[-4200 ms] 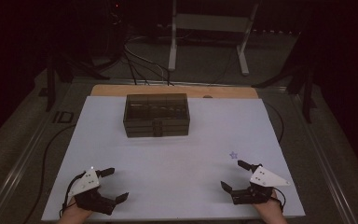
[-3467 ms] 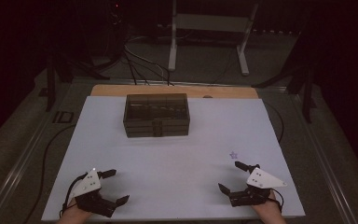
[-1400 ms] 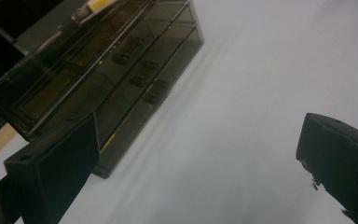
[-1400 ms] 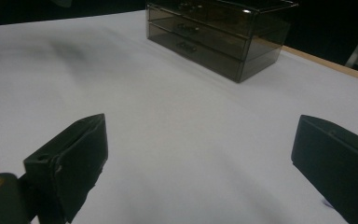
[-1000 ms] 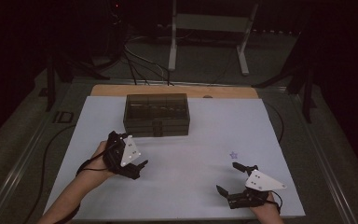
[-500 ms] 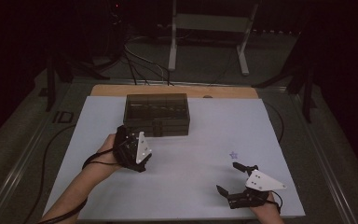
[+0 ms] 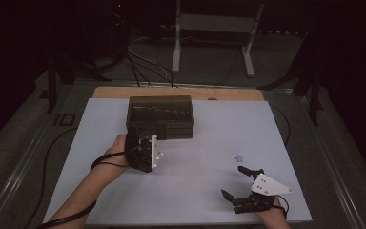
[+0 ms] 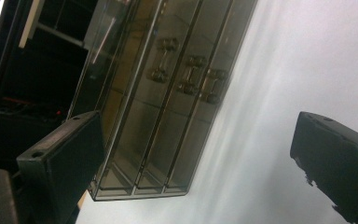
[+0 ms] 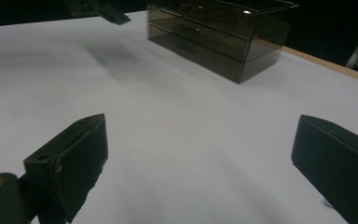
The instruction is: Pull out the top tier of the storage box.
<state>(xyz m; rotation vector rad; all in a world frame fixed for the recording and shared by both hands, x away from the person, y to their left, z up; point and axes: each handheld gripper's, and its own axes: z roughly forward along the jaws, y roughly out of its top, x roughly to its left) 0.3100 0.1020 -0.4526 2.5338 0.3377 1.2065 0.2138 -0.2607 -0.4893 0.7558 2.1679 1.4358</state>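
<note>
I am bringing my left gripper up to the smoky translucent plastic three-drawer chest at the far middle of the white table sheet, jaws spread wide and empty. All drawers look closed, so opening is still ahead; I cannot tell any contents. My right gripper is resting near me, also gaping.

1. Drawer box stands on the white sheet, toward its far edge and left of centre.
2. Left gripper sits just before the box's front left corner.
3. Right gripper lies at the sheet's near right, well apart from the box.
4. Star mark lies on the sheet just behind the right gripper.
5. Wooden tabletop shows behind the sheet.
</note>
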